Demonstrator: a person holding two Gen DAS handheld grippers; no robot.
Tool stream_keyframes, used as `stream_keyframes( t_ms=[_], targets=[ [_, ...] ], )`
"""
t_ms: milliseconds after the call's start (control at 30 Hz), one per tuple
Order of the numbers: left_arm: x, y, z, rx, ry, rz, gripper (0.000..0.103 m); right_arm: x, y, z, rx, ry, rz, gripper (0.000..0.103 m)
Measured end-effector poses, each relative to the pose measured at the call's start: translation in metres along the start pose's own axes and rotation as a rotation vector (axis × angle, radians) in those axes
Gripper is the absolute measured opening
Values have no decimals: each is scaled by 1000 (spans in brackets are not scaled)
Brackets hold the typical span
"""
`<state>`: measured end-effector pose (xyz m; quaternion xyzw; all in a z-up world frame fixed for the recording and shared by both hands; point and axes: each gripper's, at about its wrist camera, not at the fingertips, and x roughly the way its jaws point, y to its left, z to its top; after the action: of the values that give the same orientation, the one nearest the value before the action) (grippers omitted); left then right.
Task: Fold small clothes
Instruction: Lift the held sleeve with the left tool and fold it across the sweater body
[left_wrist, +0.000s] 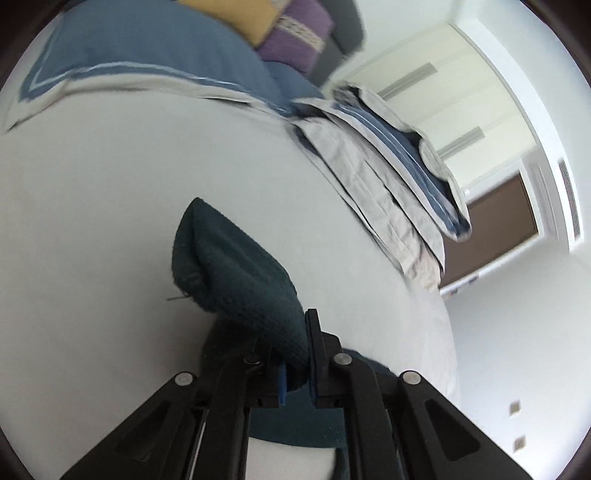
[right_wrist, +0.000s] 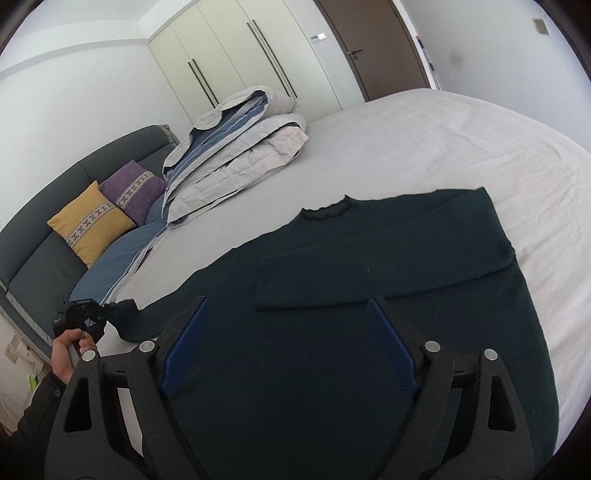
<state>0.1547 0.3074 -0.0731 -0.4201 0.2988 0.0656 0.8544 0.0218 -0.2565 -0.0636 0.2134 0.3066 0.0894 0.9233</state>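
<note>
Right sleeve (right_wrist: 384, 273) already folded across sweater (right_wrist: 332, 369) (on bed (right_wrist: 424, 140)). My left gripper (left_wrist: 295, 369) clamps left sleeve (left_wrist: 236, 269), fold pending; right gripper (right_wrist: 288, 347) spread wide, empty.

The dark green sweater (right_wrist: 369, 332) hem runs off the bottom edge; far cushions (left_wrist: 291, 33) blur.

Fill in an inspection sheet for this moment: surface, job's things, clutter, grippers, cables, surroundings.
Surface: bed with a pale sheet, lightly creased.
Job's things: dark green sweater spread flat, one sleeve folded across the chest; the other sleeve's cuff lifted.
Clutter: folded duvet, yellow cushion, purple cushion, blue pillow.
Grippers: left gripper shut on the cuff; right gripper open above the sweater.
Cables: nothing seen.
Surroundings: grey headboard, wardrobe, brown door.
</note>
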Motion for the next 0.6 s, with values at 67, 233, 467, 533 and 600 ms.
stream_keyframes(
  t_ms=[67, 233, 467, 533, 600],
  targets=[
    [13, -57, -23, 150, 32, -13, 8, -3, -18, -6, 42, 1, -13, 85],
    [48, -186, -120, 507, 122, -71, 9, -13, -62, -17, 138, -16, -55, 85],
    [105, -261, -259, 832, 306, -39, 49, -21, -107, -22, 217, -21, -94, 85],
    [104, -261, -275, 877, 304, -16, 61, -21, -117, -21, 232, -26, -97, 85],
    [95, -256, -277, 879, 285, -25, 76, -18, -122, -18, 232, -31, -95, 85]
  ],
)
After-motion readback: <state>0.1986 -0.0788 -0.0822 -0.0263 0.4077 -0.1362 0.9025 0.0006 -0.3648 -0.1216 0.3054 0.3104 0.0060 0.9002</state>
